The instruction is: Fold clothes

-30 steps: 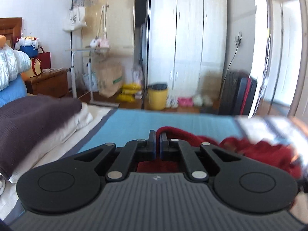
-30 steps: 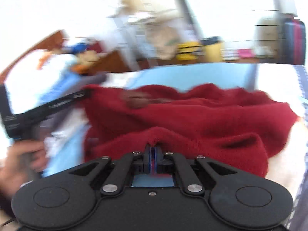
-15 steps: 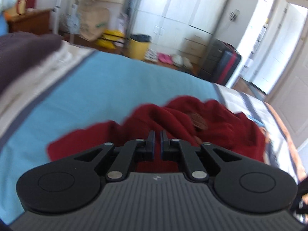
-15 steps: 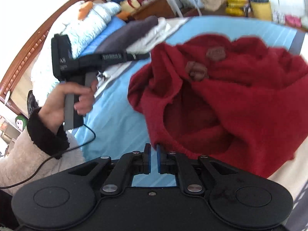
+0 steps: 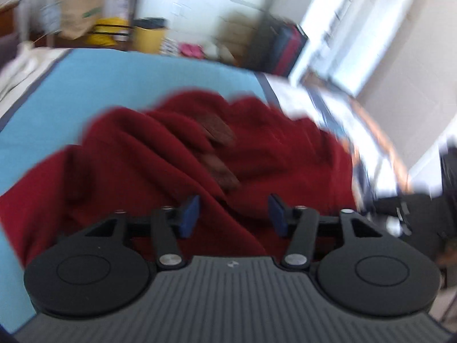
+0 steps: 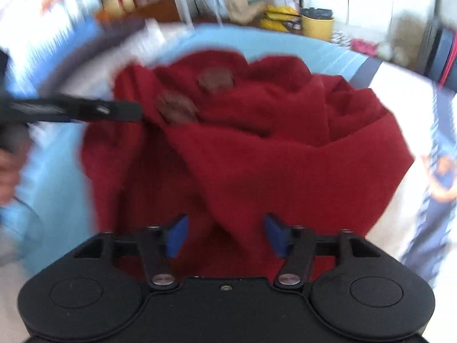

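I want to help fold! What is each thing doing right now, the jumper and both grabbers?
Red jumper: crumpled in a heap on the blue sheet, not folded yet.
Left gripper: open, jaws just widened, gripping nothing.
Right gripper: open, jaws just widened, jumper below, not pinched.

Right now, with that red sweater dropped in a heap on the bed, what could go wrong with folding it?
1. The sweater lies bunched, layers overlapping; a grab may pinch several at once and drag the heap.
2. Both grippers, left and right, have just been opening and grip nothing, so the edges must be found anew among the folds.
3. In the right wrist view the left gripper's arm reaches over the sweater; the two may collide.
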